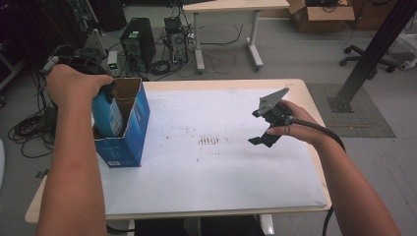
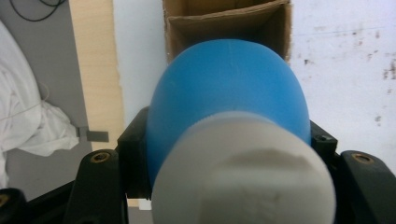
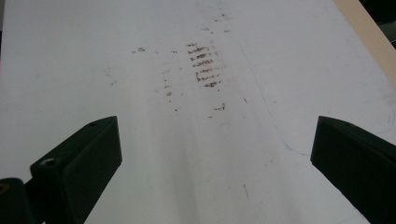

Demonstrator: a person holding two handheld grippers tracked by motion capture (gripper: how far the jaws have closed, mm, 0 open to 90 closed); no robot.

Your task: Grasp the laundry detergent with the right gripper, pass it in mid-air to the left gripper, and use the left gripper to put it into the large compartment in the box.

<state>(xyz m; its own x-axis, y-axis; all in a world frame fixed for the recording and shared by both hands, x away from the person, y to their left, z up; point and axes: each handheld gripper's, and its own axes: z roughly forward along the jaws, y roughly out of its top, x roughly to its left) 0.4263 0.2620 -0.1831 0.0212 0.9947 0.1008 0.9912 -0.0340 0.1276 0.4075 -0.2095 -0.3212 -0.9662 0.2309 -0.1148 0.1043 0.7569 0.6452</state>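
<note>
Bottle [image 1: 107, 112] insertion: left gripper [image 2: 229, 154], clamped on the blue bottle's shoulder, holds it partly inside the blue carton [image 1: 129, 129]. Keep it upright, centred between the flaps. Right gripper [image 1: 268, 129], jaws wide, hovers well right of the carton.

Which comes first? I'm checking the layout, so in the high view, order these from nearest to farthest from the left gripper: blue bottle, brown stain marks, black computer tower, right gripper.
1. Blue bottle: clamped in the left gripper, over the open blue box.
2. Black computer tower: on the floor behind the table.
3. Brown stain marks: mid-table.
4. Right gripper: far right, open.
</note>
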